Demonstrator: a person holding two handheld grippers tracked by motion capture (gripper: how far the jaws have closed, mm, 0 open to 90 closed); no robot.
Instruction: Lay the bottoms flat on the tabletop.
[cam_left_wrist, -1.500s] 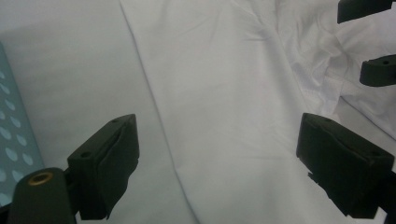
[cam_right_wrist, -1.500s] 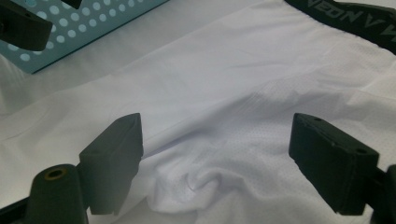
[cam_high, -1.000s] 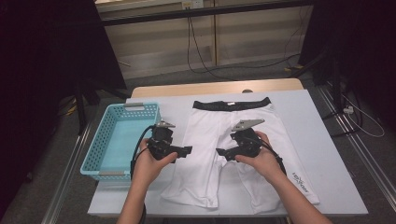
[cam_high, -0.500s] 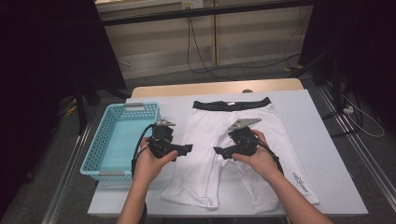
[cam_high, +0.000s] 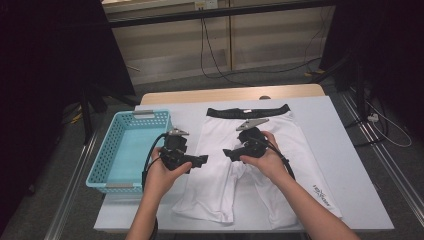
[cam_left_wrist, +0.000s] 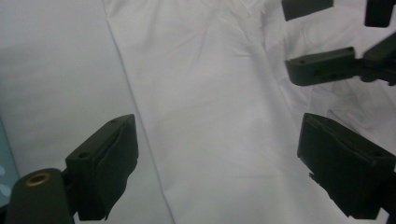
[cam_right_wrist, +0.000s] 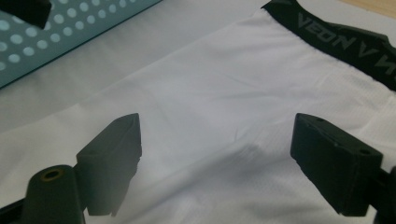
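Two grippers, left (cam_high: 200, 161) and right (cam_high: 229, 153), hover with fingers wide and empty above white shorts (cam_high: 260, 170) spread flat on the worktop (cam_high: 350, 150) beside a blue basket (cam_high: 107, 172), seemingly poised to pinch fabric for folding.

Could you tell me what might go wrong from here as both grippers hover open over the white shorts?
The left gripper and right gripper point at each other, so they may collide. The white shorts are wrinkled at the crotch, so open jaws may pinch one layer only.
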